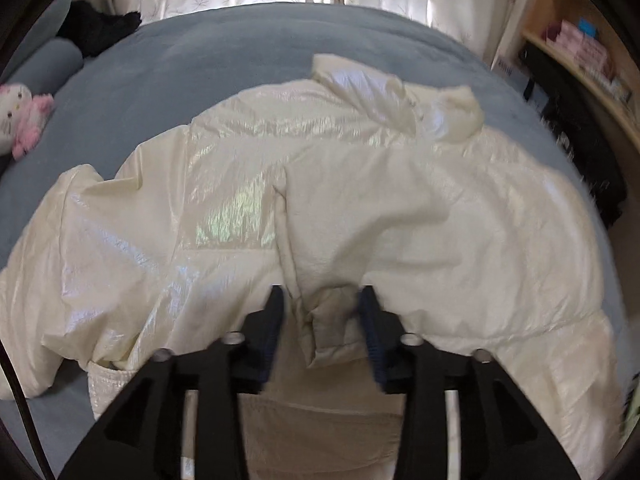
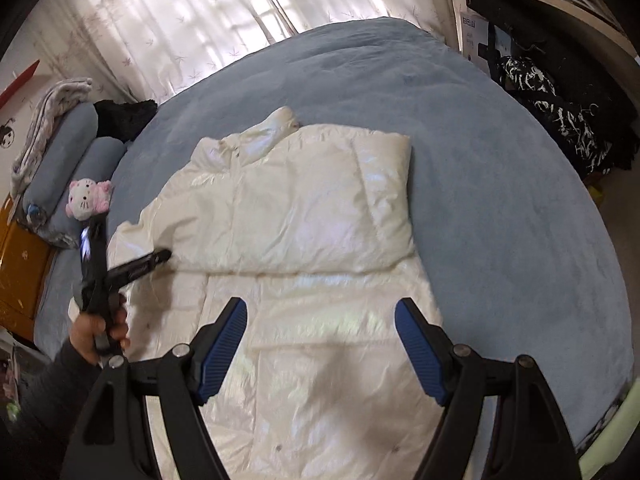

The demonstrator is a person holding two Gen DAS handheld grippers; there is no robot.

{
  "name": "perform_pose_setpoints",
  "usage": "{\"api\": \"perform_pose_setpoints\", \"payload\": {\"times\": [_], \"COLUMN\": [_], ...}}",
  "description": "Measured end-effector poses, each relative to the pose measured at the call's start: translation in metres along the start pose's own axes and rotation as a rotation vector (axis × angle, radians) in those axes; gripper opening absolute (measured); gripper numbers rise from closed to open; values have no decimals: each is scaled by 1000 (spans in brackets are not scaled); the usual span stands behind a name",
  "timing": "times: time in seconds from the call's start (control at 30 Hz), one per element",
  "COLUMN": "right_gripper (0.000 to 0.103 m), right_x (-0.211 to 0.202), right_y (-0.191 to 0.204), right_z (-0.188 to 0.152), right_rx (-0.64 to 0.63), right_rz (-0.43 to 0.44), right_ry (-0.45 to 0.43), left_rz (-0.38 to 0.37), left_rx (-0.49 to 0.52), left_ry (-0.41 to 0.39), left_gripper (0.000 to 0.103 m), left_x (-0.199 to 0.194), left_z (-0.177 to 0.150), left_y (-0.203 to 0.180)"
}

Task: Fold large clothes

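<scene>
Cream puffer jacket (image 2: 304,216) spread flat near the middle of a blue-grey bed (image 2: 500,200), collar toward the curtained window; taken as the landmark here.

Far left of the jacket, beside the pillows: a pink and white plush cat (image 2: 89,197), well apart from the folding.

At the jacket's left edge: left gripper (image 1: 320,300), held in a hand (image 2: 94,334), fingers half closed around a bunched cuff or sleeve end (image 1: 328,320). Cannot tell whether the pads truly pinch it or only bracket it. Probably held there to carry the left sleeve inward across the body.

Across the jacket's upper half: one sleeve (image 2: 340,200) already laid crosswise, making a tidy rectangle.

Over the jacket's lower hem: right gripper (image 2: 320,344), fingers spread wide, holding nothing, hovering, likely ready to steady the cloth or take the hem.
</scene>
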State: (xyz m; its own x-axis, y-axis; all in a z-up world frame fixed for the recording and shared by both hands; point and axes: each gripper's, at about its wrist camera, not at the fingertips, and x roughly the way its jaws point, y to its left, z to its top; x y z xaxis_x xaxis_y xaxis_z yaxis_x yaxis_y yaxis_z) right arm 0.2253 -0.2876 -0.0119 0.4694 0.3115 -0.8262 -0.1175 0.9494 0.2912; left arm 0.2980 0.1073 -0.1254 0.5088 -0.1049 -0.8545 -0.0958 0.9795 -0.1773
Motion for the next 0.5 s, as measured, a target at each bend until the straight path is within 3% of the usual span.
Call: {"api": "perform_pose_setpoints", "payload": {"times": [0.03, 0.13, 0.3, 0.43, 0.5], "right_gripper": [77, 77, 77, 77, 77], "right_x": [8, 33, 96, 138, 161], "right_y": [-6, -23, -57, -82, -91], "right_z": [11, 36, 76, 94, 99], "right_rx": [22, 70, 141, 224, 261], "right_rz": [11, 24, -15, 1, 17], "right_ry": [3, -4, -14, -9, 30], "left_rz": [-17, -58, -38, -33, -38], "left_rx": [-16, -66, -116, -133, -130], "left_ry": [-6, -22, 3, 27, 25], "left_gripper": [56, 65, 65, 65, 60], "left_x": [-3, -8, 10, 29, 35], "left_z": [3, 13, 28, 35, 38], "left_y": [1, 4, 14, 18, 17]}}
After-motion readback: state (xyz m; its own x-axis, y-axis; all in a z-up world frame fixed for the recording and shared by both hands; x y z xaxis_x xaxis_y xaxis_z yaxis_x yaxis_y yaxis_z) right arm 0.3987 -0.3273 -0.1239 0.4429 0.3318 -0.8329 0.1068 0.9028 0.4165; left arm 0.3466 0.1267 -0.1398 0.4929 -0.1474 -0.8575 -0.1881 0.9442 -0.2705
